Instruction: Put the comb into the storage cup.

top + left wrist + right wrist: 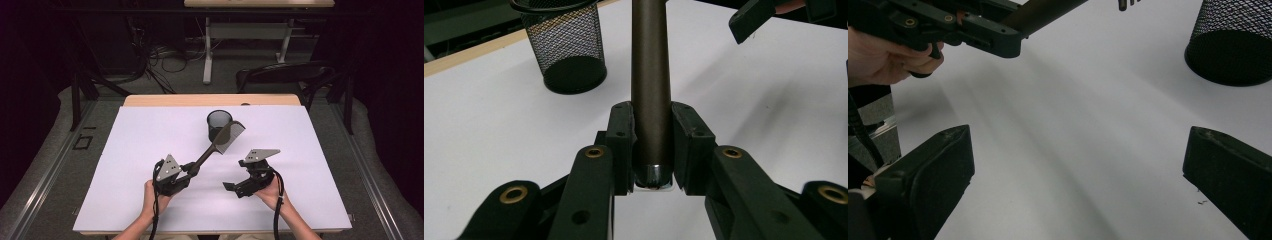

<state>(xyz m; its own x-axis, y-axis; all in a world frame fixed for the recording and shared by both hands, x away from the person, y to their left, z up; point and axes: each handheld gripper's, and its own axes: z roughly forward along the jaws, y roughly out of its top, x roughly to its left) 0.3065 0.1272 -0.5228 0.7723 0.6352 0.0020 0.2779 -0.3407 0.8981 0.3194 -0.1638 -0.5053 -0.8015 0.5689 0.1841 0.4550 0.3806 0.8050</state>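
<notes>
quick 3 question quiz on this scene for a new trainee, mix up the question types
1. True or false: the left gripper is shut on the handle of the comb.
2. Which of these stands upright on the white table cover? A: a glass jar. B: a black mesh cup. C: a cardboard box.
3. Fill in: the fingers of the right gripper are spread ____ with nothing between them.

Key
1. True: in the left gripper view both fingers press on the brown handle.
2. B
3. Apart: bare white surface lies between the fingers.
</notes>
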